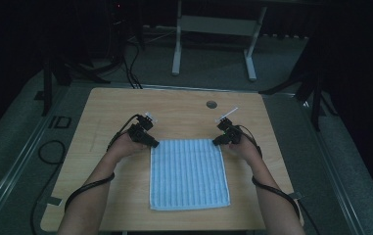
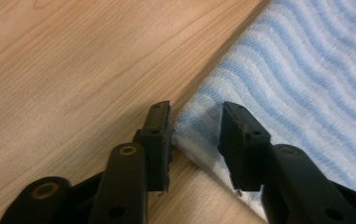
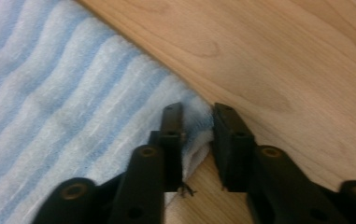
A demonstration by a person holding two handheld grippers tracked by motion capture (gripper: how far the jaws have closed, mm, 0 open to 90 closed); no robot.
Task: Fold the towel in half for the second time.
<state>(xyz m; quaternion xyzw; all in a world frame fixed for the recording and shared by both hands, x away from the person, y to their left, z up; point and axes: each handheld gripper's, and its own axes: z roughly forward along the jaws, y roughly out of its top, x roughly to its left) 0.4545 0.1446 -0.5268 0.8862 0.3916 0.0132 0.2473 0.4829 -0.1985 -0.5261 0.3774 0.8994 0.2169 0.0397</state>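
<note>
A rectangular towel (image 1: 189, 174) of soft terry, ribbed in pale blue and white stripes, lies flat in the middle of the counter (image 1: 110, 107), its long sides running away from the person. The weave shows as raised wavy ridges in both gripper views. The left gripper (image 1: 151, 142) sits at the towel's far left corner; in the left gripper view that corner (image 2: 196, 128) lies between the two black fingers (image 2: 159, 135), which stand a little apart from the cloth on one side, so they bracket it loosely and are not yet clamped. The right gripper (image 1: 219, 141) is at the far right corner; in the right gripper view the corner (image 3: 198, 126) is bunched up and squeezed between the fingers (image 3: 172, 135), which pinch it tight. Both grippers are matt black, angular, with round brass-coloured pivots, and black cables trail from them along the forearms. The counter is smooth light wood with fine grain and rounded corners, and has a small round grey cap (image 1: 211, 104) near its far edge.
</note>
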